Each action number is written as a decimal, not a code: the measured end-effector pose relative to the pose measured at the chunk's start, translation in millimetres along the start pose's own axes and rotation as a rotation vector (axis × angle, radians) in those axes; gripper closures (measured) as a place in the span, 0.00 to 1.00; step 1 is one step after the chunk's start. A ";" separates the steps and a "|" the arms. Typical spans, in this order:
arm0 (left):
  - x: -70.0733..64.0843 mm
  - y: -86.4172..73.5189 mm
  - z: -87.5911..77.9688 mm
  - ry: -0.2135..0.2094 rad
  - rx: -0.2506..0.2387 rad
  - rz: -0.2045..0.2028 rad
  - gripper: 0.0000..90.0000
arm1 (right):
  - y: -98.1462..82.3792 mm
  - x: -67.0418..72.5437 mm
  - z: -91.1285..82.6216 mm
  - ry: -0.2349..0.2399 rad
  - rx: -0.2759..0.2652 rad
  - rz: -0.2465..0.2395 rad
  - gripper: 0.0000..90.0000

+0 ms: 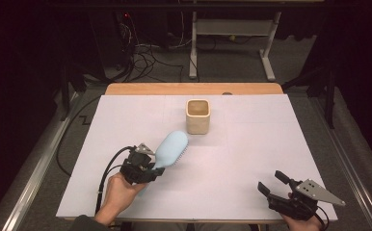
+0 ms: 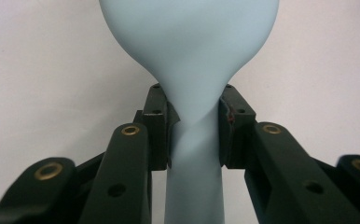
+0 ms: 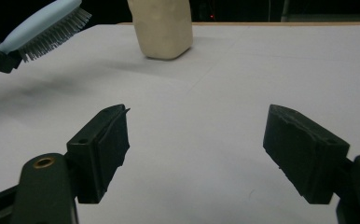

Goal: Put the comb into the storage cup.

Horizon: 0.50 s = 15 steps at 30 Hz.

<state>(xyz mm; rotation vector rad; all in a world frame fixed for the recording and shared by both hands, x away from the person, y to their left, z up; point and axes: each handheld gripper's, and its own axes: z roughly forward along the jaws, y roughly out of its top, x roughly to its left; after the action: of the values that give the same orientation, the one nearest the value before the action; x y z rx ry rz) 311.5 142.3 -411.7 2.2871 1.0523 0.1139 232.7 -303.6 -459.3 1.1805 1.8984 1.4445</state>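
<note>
While our left gripper (image 1: 151, 169) clamps the blue hairbrush (image 1: 170, 148) by its neck, a beige cup (image 1: 198, 116) stands just beyond; our right gripper (image 1: 272, 185) gapes empty.

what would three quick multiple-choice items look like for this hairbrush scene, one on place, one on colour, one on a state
1. Where is the cup?
A. beyond the hairbrush, toward the far edge
B. beside the right gripper
C. on the floor

2. What colour is the hairbrush?
A. red
B. pale blue
C. black

3. How does the left gripper stand?
A. open over the cup
B. shut on nothing
C. shut on the hairbrush handle

Answers: 1 A, the high view shows the cup farther up the table than the brush. 2 B, its back is pale blue. 3 C, both pads press the handle's neck, while the right gripper is open.
</note>
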 end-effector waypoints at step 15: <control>-11.5 8.2 4.9 -0.024 -0.007 0.033 0.77 | 8.4 14.1 13.6 0.037 0.004 -0.009 0.18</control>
<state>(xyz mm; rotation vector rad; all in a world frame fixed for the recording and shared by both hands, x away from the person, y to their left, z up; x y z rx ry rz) 310.6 127.5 -409.1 2.2943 1.0013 0.1032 239.0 -283.9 -454.2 1.1540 1.9296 1.4678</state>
